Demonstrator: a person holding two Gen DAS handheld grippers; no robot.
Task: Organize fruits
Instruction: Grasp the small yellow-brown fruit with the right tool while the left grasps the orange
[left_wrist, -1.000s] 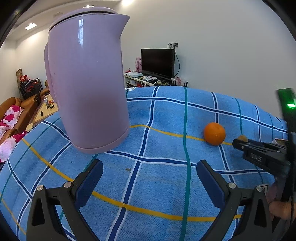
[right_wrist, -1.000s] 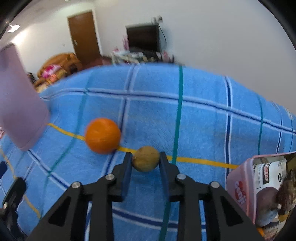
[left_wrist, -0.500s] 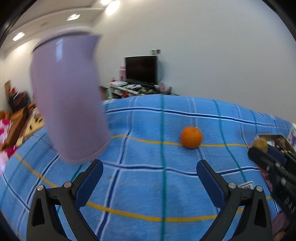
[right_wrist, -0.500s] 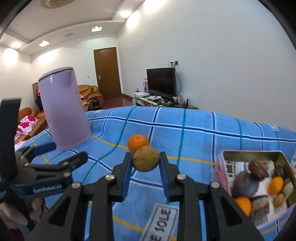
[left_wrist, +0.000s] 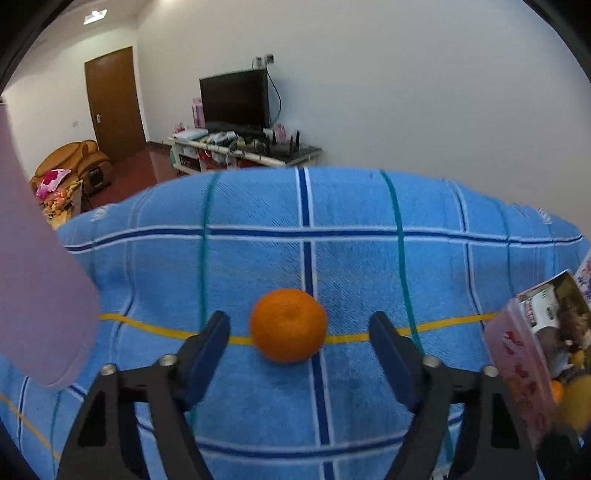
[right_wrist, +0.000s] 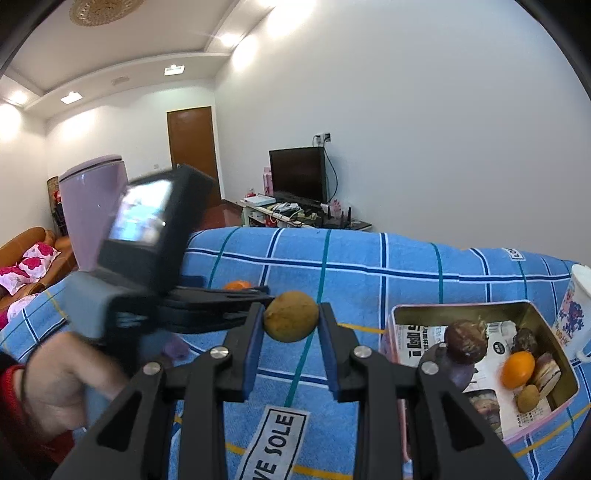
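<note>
An orange (left_wrist: 288, 325) lies on the blue checked cloth (left_wrist: 258, 258). It sits between the fingers of my left gripper (left_wrist: 299, 319), whose jaws are closing; a gap still shows on each side of the fruit. My right gripper (right_wrist: 291, 314) is shut on a small brownish-yellow fruit (right_wrist: 291, 316) and holds it above the cloth, just left of the pink tin (right_wrist: 461, 306). The tin holds several fruits on printed paper. In the right wrist view the left gripper's body (right_wrist: 147, 221) and a hand (right_wrist: 62, 373) hide most of the orange (right_wrist: 236, 285).
A tall lilac kettle (left_wrist: 40, 295) stands at the left of the cloth, also seen as the kettle (right_wrist: 92, 206) behind the left gripper. A white printed mug (right_wrist: 576, 314) stands right of the tin. Beyond the table are a TV stand, a door and sofas.
My left gripper swung right from the kettle to the orange, now straddling it with narrower jaws. My right gripper rose with its fruit over the first half second, then held still.
</note>
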